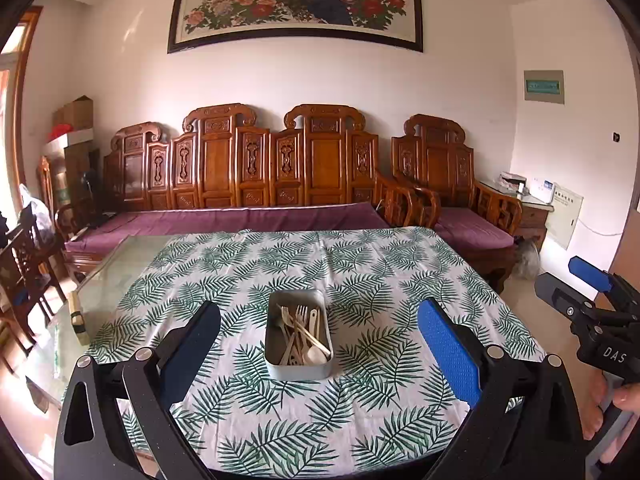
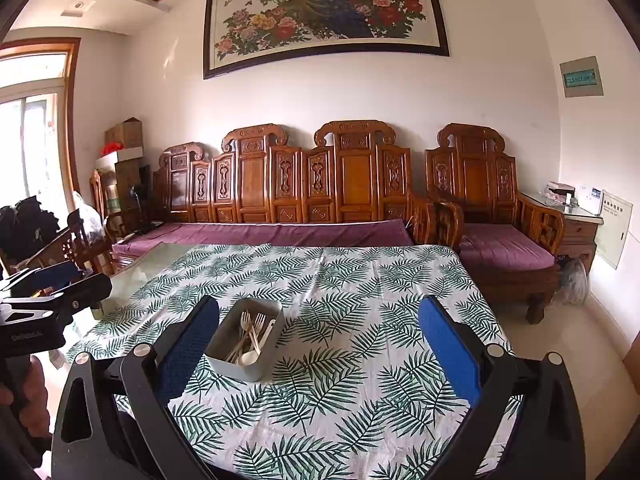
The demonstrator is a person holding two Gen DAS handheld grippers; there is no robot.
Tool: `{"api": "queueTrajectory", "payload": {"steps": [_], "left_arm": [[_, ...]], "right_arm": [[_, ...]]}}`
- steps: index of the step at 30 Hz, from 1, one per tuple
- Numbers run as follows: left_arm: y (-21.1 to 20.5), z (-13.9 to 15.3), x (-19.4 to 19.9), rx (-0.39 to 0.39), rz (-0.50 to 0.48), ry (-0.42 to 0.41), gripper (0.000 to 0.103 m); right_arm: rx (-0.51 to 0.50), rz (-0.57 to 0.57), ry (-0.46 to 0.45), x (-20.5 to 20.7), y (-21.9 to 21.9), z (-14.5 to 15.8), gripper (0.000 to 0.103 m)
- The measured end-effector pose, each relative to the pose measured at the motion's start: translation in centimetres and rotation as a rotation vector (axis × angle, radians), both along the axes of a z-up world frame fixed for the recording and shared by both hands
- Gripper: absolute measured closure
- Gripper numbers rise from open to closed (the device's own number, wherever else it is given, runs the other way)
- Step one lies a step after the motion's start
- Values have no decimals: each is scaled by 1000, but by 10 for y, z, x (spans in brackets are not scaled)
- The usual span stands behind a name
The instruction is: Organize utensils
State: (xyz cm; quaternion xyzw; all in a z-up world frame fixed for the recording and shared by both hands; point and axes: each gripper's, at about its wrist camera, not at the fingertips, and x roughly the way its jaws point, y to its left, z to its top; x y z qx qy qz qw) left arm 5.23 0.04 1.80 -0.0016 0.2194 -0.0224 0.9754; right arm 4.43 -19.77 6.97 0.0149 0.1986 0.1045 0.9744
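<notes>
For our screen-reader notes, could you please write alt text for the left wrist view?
A metal tin of pale forks and spoons sits on a leaf-print tablecloth, framed by the open left tool. The right tool hovers at the right edge; a carved wooden sofa stands behind.

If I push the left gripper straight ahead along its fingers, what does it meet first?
Probably the metal tray of utensils, centred between the open left gripper fingers. Only leaf-print tablecloth lies before it; depth is unclear.
</notes>
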Motion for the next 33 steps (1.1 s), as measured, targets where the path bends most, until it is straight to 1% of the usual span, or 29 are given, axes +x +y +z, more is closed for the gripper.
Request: {"api": "queueTrajectory", "payload": {"steps": [33], "left_arm": [[-2,-3,-5,-4,2,-5,8]], "right_arm": [[3,-2,7,1,2,-3,3]]}}
